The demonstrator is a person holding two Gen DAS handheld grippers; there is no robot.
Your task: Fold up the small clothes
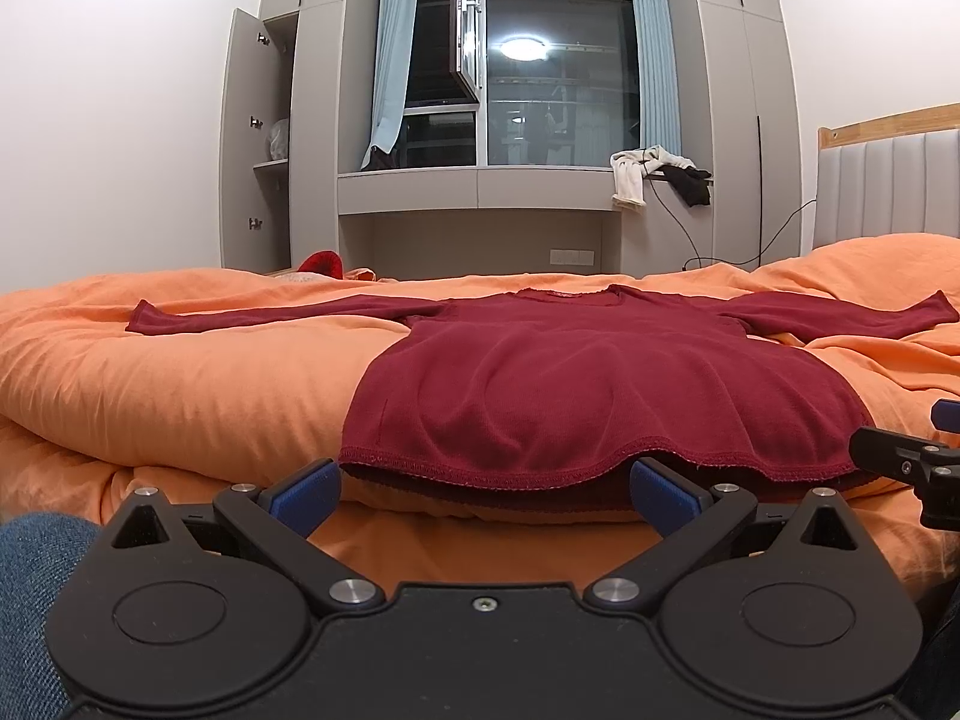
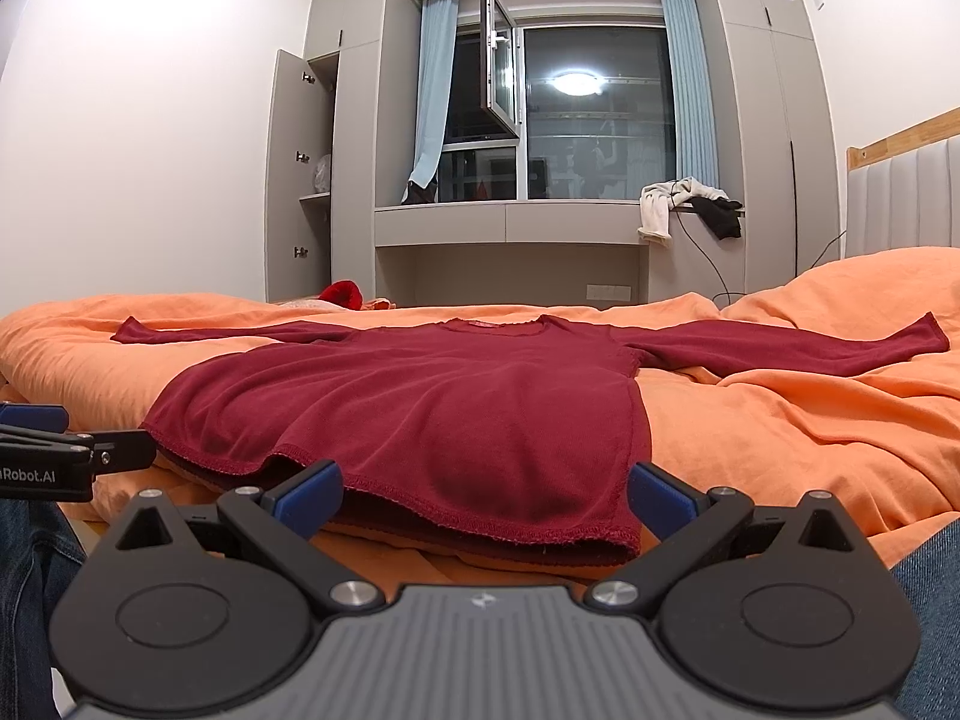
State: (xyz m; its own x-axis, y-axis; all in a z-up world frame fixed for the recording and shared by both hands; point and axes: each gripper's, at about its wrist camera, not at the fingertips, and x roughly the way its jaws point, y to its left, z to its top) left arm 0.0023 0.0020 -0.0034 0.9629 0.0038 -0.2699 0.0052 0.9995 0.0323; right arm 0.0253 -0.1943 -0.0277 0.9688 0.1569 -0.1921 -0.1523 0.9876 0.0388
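Note:
A dark red long-sleeved top [image 1: 588,384] [image 2: 432,408] lies flat on the orange duvet [image 1: 180,384] [image 2: 780,420], sleeves spread to both sides, hem toward me. My left gripper [image 1: 486,489] is open, its blue pads [image 1: 306,495] spanning the left part of the hem without holding it. My right gripper [image 2: 486,492] is open too, at the hem's right corner, which lies between its blue pads [image 2: 660,495]. Each gripper shows at the edge of the other's view: the right one [image 1: 912,468], the left one [image 2: 72,456].
A red item [image 1: 321,264] lies at the bed's far edge. A padded headboard [image 1: 888,186] stands at the right. Beyond the bed are grey wardrobes with an open door [image 1: 243,138], a window ledge with draped clothes [image 1: 654,171] and a cable. Blue jeans [image 1: 30,588] show beside the grippers.

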